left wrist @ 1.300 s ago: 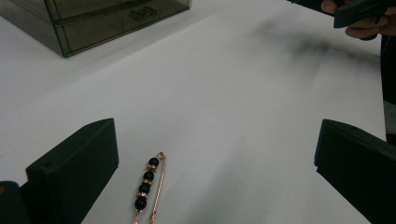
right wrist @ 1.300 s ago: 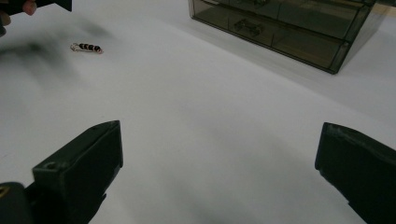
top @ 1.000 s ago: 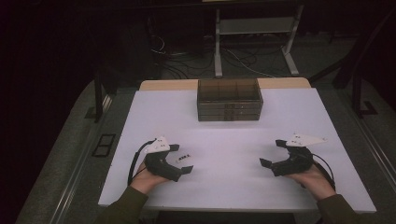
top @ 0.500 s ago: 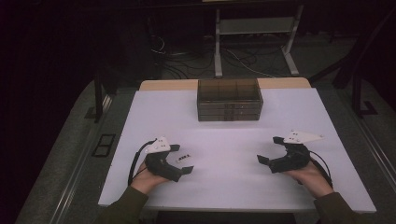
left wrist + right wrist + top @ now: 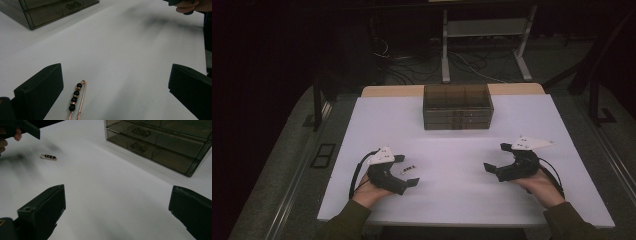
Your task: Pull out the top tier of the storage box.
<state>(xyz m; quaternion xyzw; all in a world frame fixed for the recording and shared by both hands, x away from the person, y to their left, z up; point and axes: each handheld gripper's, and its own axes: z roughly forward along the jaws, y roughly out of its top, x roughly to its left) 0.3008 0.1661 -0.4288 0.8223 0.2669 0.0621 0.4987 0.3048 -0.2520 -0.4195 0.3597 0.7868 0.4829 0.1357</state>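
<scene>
Straddling the black-beaded rose-gold pin [image 5: 76, 100], the left gripper [image 5: 406, 171] gapes wide and empty, seemingly poised to pinch; the right gripper [image 5: 494, 157] likewise holds nothing.

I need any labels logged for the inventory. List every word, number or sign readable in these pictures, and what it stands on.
None: no readable text.
Drawer box: smoked plastic, no label seen.
Beaded pin: black beads, no marking.
Left tool and right tool: plain black, no print visible.
Table: plain white.
</scene>
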